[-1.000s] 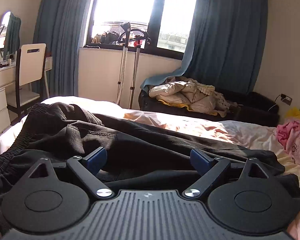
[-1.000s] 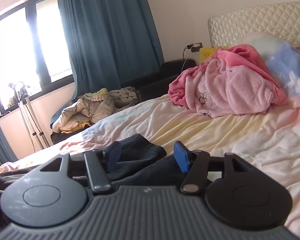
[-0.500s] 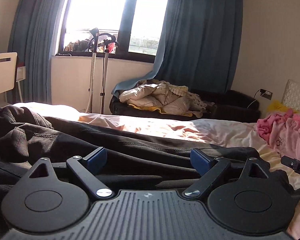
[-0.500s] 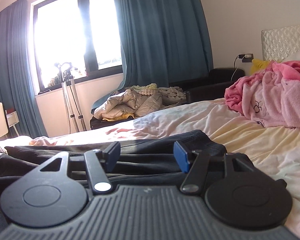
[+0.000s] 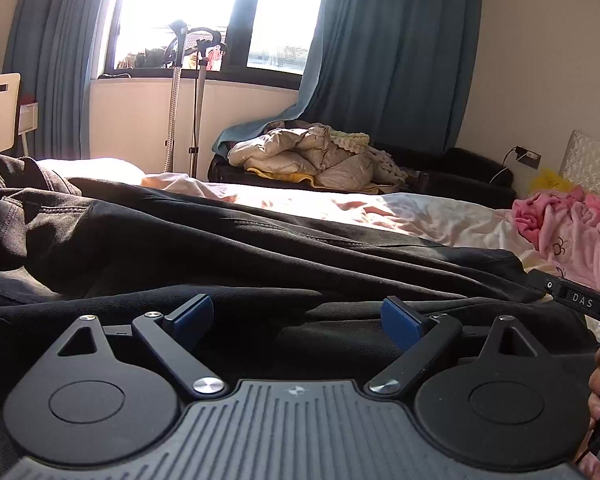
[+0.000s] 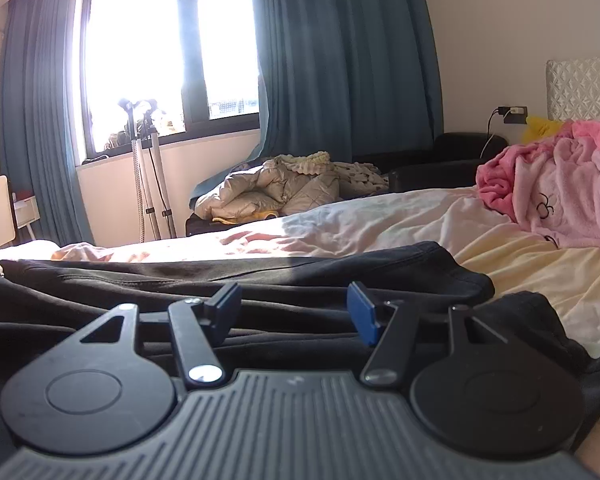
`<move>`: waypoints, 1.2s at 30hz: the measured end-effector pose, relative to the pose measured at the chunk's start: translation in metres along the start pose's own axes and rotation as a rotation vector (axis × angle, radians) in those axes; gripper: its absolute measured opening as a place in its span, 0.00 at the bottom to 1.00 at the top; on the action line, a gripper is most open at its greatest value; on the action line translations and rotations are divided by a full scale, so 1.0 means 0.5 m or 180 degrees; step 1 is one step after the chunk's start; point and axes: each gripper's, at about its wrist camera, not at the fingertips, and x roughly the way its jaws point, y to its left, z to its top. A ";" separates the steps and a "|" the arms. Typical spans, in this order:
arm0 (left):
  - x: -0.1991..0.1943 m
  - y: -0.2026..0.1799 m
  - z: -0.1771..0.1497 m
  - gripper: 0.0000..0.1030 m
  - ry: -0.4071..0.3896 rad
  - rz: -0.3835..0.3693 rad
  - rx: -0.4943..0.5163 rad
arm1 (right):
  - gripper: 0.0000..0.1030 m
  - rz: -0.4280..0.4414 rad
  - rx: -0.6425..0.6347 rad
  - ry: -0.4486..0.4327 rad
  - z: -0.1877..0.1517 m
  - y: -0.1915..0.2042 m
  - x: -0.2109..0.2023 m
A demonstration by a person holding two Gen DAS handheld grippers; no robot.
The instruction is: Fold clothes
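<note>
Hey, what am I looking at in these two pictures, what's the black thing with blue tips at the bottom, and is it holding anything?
Each picture comes from a camera mounted on a hand-held gripping tool; a person carries one in each hand. One picture looks along the left tool, the other along the right tool. The blue tips are its two fingers. Both tools stand open and hold nothing. Below them, black trousers lie spread across a bed, waiting to be folded. A pink blanket is heaped near the headboard.

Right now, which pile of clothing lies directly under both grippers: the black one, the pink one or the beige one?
The black garment, spread across the bed in front of both open grippers. The pink pile sits by the headboard, and the beige quilted pile lies off the bed, under the window.
</note>
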 end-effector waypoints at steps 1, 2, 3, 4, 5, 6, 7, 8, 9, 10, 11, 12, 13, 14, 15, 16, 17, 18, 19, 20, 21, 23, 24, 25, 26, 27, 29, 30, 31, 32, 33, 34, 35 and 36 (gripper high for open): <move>0.004 -0.005 -0.004 0.90 0.0021 0.0021 0.0031 | 0.58 -0.0003 -0.0003 0.0017 -0.003 -0.002 0.008; 0.009 -0.012 -0.008 0.90 0.0043 0.0082 0.0099 | 0.58 -0.0004 0.0021 0.0056 -0.007 -0.007 0.017; 0.014 -0.018 -0.012 0.90 0.0062 0.0140 0.0167 | 0.58 -0.0005 0.0044 0.0093 -0.010 -0.012 0.025; 0.018 -0.021 -0.016 0.90 0.0078 0.0168 0.0207 | 0.58 -0.0010 0.0045 0.0108 -0.011 -0.014 0.030; 0.021 -0.022 -0.019 0.90 0.0093 0.0166 0.0206 | 0.58 -0.0005 0.0050 0.0119 -0.013 -0.016 0.036; 0.023 -0.023 -0.021 0.90 0.0109 0.0163 0.0202 | 0.58 0.0002 0.0070 0.0134 -0.014 -0.019 0.040; 0.025 -0.022 -0.023 0.90 0.0126 0.0157 0.0181 | 0.58 0.0008 0.0090 0.0149 -0.014 -0.022 0.044; 0.027 -0.021 -0.024 0.90 0.0143 0.0153 0.0160 | 0.58 0.0010 0.0117 0.0160 -0.014 -0.026 0.047; 0.028 -0.021 -0.025 0.90 0.0158 0.0153 0.0144 | 0.58 0.0016 0.0140 0.0172 -0.012 -0.033 0.052; 0.029 -0.021 -0.027 0.90 0.0172 0.0161 0.0136 | 0.58 0.0022 0.0166 0.0183 -0.009 -0.041 0.057; 0.031 -0.021 -0.028 0.90 0.0190 0.0183 0.0130 | 0.58 0.0034 0.0250 0.0208 -0.003 -0.055 0.065; 0.032 -0.022 -0.031 0.90 0.0204 0.0210 0.0129 | 0.58 0.0048 0.0366 0.0229 0.004 -0.073 0.073; 0.032 -0.022 -0.032 0.90 0.0206 0.0216 0.0125 | 0.58 0.0048 0.0576 0.0237 0.014 -0.103 0.084; 0.031 -0.021 -0.033 0.90 0.0208 0.0223 0.0120 | 0.58 0.0022 0.0819 0.0233 0.022 -0.137 0.095; 0.030 -0.021 -0.035 0.90 0.0212 0.0227 0.0116 | 0.58 -0.0012 0.1109 0.0246 0.028 -0.176 0.107; 0.031 -0.022 -0.037 0.90 0.0227 0.0222 0.0112 | 0.58 -0.0040 0.1421 0.0263 0.030 -0.216 0.120; 0.032 -0.023 -0.038 0.90 0.0243 0.0215 0.0109 | 0.59 -0.0098 0.1728 0.0269 0.028 -0.255 0.131; 0.033 -0.023 -0.039 0.90 0.0258 0.0202 0.0111 | 0.60 -0.0145 0.1914 0.0256 0.025 -0.283 0.139; 0.034 -0.024 -0.040 0.90 0.0279 0.0189 0.0104 | 0.60 -0.0168 0.2095 0.0237 0.020 -0.316 0.150; 0.037 -0.024 -0.041 0.90 0.0309 0.0168 0.0084 | 0.60 -0.0187 0.2224 0.0252 0.014 -0.340 0.161; 0.039 -0.024 -0.042 0.90 0.0339 0.0147 0.0064 | 0.60 -0.0204 0.2343 0.0280 0.008 -0.360 0.172; 0.044 -0.024 -0.043 0.90 0.0375 0.0107 0.0033 | 0.59 -0.0197 0.2510 0.0396 -0.003 -0.392 0.201; 0.047 -0.025 -0.045 0.91 0.0390 0.0091 0.0023 | 0.59 -0.0222 0.2552 0.0443 -0.006 -0.401 0.214; 0.051 -0.026 -0.046 0.92 0.0407 0.0081 0.0020 | 0.59 -0.0244 0.2594 0.0489 -0.009 -0.410 0.227; 0.055 -0.026 -0.048 0.92 0.0424 0.0075 0.0018 | 0.59 -0.0214 0.2633 0.0510 -0.012 -0.415 0.240; 0.058 -0.026 -0.049 0.92 0.0444 0.0080 0.0002 | 0.59 -0.0195 0.2661 0.0586 -0.016 -0.419 0.258; 0.061 -0.025 -0.046 0.92 0.0478 0.0079 -0.0069 | 0.59 -0.0161 0.2661 0.0765 -0.020 -0.421 0.291; 0.062 -0.024 -0.045 0.92 0.0492 0.0074 -0.0111 | 0.59 -0.0146 0.2526 0.0955 -0.017 -0.417 0.315; 0.063 -0.022 -0.043 0.92 0.0490 0.0039 -0.0178 | 0.59 -0.0121 0.2399 0.1034 -0.011 -0.412 0.329; 0.066 -0.021 -0.042 0.92 0.0502 -0.0008 -0.0233 | 0.59 -0.0110 0.2358 0.1061 -0.007 -0.410 0.339; 0.070 -0.021 -0.043 0.92 0.0516 -0.0041 -0.0253 | 0.59 -0.0134 0.2403 0.1064 -0.005 -0.410 0.349; 0.074 -0.020 -0.044 0.92 0.0529 -0.0074 -0.0272 | 0.59 -0.0160 0.2442 0.1066 -0.003 -0.410 0.359; 0.078 -0.020 -0.046 0.92 0.0543 -0.0102 -0.0287 | 0.56 -0.0203 0.2410 0.1070 0.004 -0.407 0.372; 0.080 -0.020 -0.048 0.92 0.0554 -0.0105 -0.0276 | 0.51 -0.0246 0.2377 0.1073 0.011 -0.404 0.384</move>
